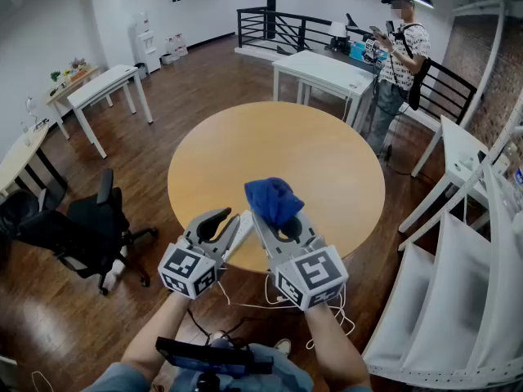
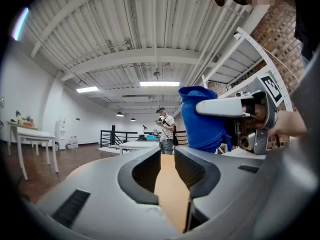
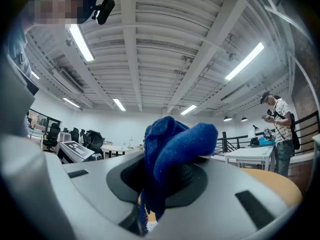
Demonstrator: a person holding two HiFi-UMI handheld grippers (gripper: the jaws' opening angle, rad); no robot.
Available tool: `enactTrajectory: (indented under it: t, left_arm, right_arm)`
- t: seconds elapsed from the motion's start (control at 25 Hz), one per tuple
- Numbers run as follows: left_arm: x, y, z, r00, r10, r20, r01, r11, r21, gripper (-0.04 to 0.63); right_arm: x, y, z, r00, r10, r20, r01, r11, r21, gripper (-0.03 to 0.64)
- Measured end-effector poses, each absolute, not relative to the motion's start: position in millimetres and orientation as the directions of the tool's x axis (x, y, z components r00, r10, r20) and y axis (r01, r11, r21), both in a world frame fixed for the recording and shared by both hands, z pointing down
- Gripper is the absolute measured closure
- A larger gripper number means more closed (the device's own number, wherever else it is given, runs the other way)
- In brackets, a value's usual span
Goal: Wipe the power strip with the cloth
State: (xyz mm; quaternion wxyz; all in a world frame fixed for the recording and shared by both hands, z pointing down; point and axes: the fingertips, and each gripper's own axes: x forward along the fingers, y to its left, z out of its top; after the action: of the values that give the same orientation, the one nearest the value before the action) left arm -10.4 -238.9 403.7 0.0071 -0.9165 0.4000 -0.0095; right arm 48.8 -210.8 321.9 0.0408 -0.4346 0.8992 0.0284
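A blue cloth [image 1: 274, 198] bunches out of my right gripper [image 1: 276, 216], which is shut on it; the same cloth [image 3: 175, 144] fills the jaws in the right gripper view. Just to its left, my left gripper [image 1: 219, 219] hangs over the near edge of the round wooden table [image 1: 327, 162]. Its jaws stand a narrow gap apart with nothing between them, and bare tabletop shows through the gap in the left gripper view [image 2: 167, 156]. A white sliver [image 1: 239, 237] between the two grippers looks like the power strip, mostly hidden. A white cable [image 1: 274, 303] hangs below the table edge.
A person [image 1: 398, 64] stands beyond the table at the far right, next to a white table [image 1: 323, 72]. A black office chair [image 1: 90, 227] sits to the left, white shelving [image 1: 458, 300] to the right. A black device [image 1: 212, 355] is at my waist.
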Motion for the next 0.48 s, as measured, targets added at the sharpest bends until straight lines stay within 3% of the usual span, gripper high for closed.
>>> enactTrajectory:
  t: [0.2,0.48]
  left_arm:
    - [-18,-248,441,0.664,-0.745,0.059,-0.746,-0.666,-0.006,0.449]
    - [-37,-262,533,0.634,-0.734,0.241,-0.763,-0.644,0.045,0.39]
  right_arm:
    - [46,-212,334,-0.619,-0.781,-0.086,-0.784,0.621,0.001,0.551]
    - [45,-211,340,-0.608,-0.791,-0.072,-0.793,0.61,-0.008,0.551]
